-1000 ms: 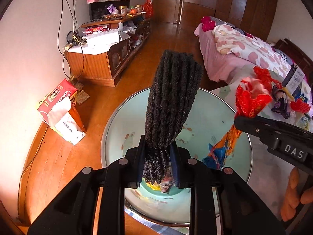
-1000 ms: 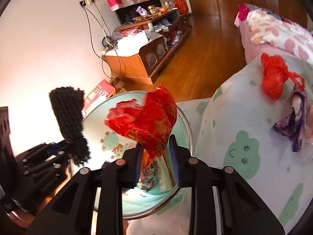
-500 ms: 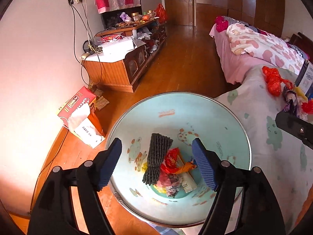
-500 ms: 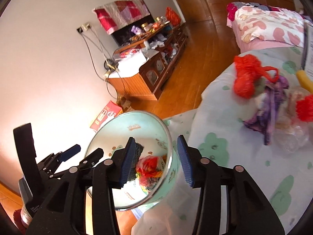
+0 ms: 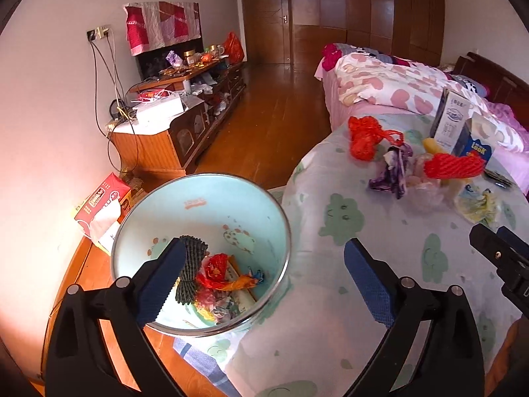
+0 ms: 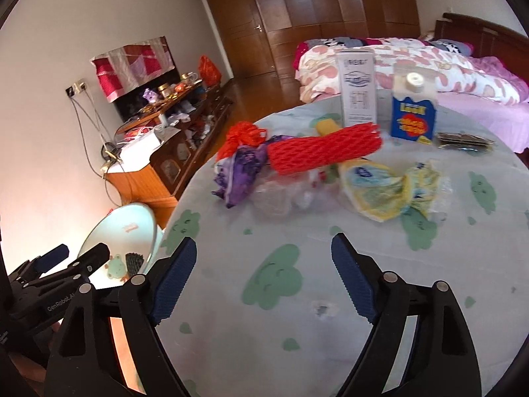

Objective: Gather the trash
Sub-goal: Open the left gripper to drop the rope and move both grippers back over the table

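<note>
A pale green trash bin (image 5: pixel 264 198) stands on the floor beside the table; it holds a black foam net (image 5: pixel 191 264), a red wrapper (image 5: pixel 215 269) and other scraps. My left gripper (image 5: pixel 264 281) is open and empty above the bin's right rim. My right gripper (image 6: pixel 261 281) is open and empty over the table. On the table lie a red foam net (image 6: pixel 324 154), a red bag (image 6: pixel 243 137), a purple wrapper (image 6: pixel 241 168), a yellow wrapper (image 6: pixel 386 188) and clear plastic (image 6: pixel 281 195).
A white carton (image 6: pixel 358 86) and a blue carton (image 6: pixel 413 112) stand at the table's far side, dark packets (image 6: pixel 463 140) beside them. The table has a green-patterned cloth (image 6: pixel 264 297). A bed (image 5: pixel 396 86), a wooden cabinet (image 5: pixel 172 122) and a red box (image 5: pixel 102 205) on the floor surround it.
Both grippers opened: the black foam net and the red wrapper dropped into the bin. Both grippers then drew back and swung right toward the table.
</note>
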